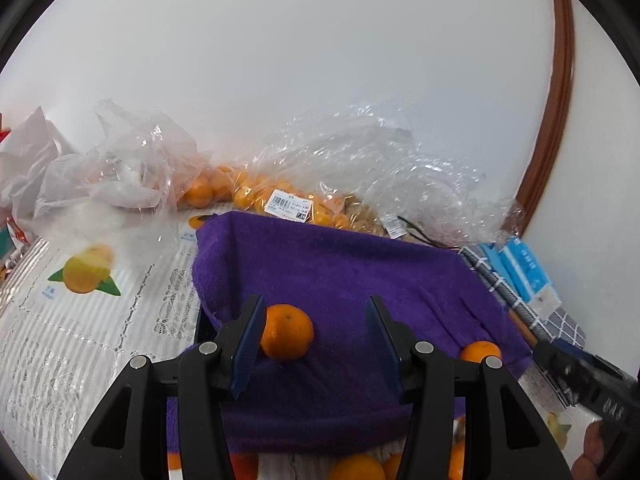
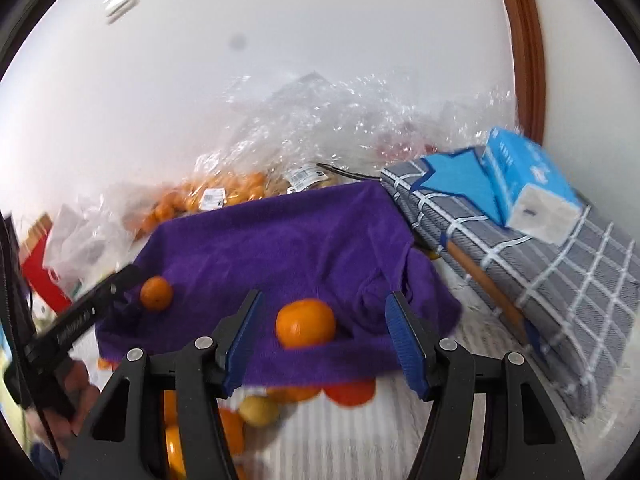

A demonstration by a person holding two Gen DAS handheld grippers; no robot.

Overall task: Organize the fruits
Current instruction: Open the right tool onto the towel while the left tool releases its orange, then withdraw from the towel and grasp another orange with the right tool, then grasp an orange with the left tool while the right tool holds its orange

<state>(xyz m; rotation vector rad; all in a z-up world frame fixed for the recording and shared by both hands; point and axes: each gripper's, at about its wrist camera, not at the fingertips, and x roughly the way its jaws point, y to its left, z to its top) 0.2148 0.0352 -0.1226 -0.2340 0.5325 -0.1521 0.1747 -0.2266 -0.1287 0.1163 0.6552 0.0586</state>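
Observation:
A purple towel (image 1: 340,272) is draped over a raised base on the table. Two mandarins rest on it. One mandarin (image 1: 286,332) lies against the left finger of my left gripper (image 1: 315,304), with a wide gap to the right pad, so the jaws stand open. In the right wrist view the other mandarin (image 2: 306,322) sits between the jaws of my right gripper (image 2: 326,296), and neither pad touches it. The first mandarin (image 2: 156,292) shows there beside a left gripper finger (image 2: 100,296). The second mandarin (image 1: 480,352) peeks out at the towel's right edge.
Clear plastic bags (image 1: 280,200) full of mandarins lie behind the towel by the white wall. A grey checked cloth (image 2: 560,280) with a blue tissue pack (image 2: 528,192) sits to the right. Several loose oranges (image 2: 348,392) lie under the towel's front edge. A fruit-print tablecloth (image 1: 88,300) covers the table.

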